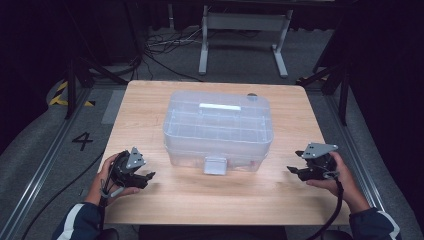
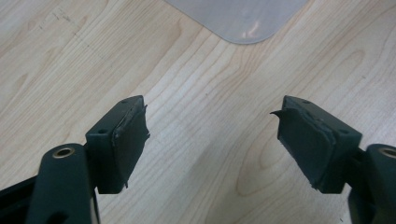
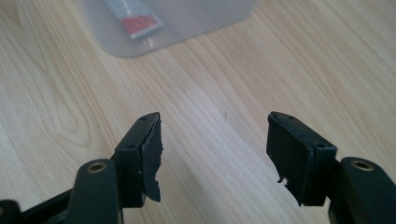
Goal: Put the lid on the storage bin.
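We've got both grippers, left [image 1: 148,176] & right [image 1: 292,170], spread w/ nothing between, flanking the box [image 1: 218,129]: prob light, stiff but slick plastic, so grab under the lid rim imo.

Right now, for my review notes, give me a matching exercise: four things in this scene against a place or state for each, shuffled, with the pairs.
Things:
1. clear plastic box
2. left claw
3. right claw
4. wooden table

Places or states:
A. open and empty, near the table's left front edge
B. bears everything else
C. lid on, at the table's middle
D. open and empty, near the table's right front edge

Pairs: 1-C, 2-A, 3-D, 4-B
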Available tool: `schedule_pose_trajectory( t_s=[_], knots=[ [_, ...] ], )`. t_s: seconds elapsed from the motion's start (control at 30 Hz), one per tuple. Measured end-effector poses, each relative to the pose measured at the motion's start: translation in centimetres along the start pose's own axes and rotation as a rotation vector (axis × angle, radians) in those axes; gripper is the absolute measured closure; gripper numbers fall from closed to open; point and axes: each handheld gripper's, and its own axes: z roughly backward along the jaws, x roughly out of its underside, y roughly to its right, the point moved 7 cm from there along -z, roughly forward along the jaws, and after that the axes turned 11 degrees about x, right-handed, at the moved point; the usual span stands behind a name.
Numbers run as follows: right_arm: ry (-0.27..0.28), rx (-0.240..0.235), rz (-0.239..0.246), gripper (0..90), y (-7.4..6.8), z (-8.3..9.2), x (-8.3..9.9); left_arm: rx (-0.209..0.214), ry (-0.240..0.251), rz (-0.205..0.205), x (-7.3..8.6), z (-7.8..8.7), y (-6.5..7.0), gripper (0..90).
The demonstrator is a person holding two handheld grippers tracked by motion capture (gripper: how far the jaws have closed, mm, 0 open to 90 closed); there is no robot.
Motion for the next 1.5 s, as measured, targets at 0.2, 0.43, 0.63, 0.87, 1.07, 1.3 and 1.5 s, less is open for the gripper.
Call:
schedule_pose_trajectory(
  t_s=[0.2, 0.43, 0.63, 0.87, 1.07, 1.3, 1.5],
  knots=[
    [0.003, 0.014, -0.071, 35.3, 0.6, 0.3, 2.2, 0.015, -0.001, 0.024, 1.4, 0.1, -0.1, 22.6],
    [-0.002, 0.032, -0.135, 32.6, 1.2, 0.2, 4.5, 0.031, 0.012, 0.068, 2.9, 0.3, -0.6, 21.9],
    [-0.003, 0.048, -0.19, 31.4, 1.5, 0.2, 6.2, 0.049, 0.038, 0.104, 3.7, 0.4, -0.9, 21.0],
    [0.013, 0.049, -0.271, 28.1, 1.9, 0.2, 8.0, 0.064, 0.062, 0.139, 4.5, 0.5, -1.2, 20.1],
    [0.017, 0.064, -0.349, 26.2, 2.2, -0.1, 9.4, 0.081, 0.078, 0.178, 5.3, 0.3, -1.5, 19.6],
    [0.035, 0.051, -0.399, 24.1, 2.3, -0.3, 9.9, 0.077, 0.116, 0.215, 5.8, -0.1, -1.3, 15.7],
    [0.034, 0.048, -0.4, 23.9, 2.3, -0.4, 9.9, 0.072, 0.117, 0.225, 5.9, -0.1, -1.2, 15.4]
  ],
)
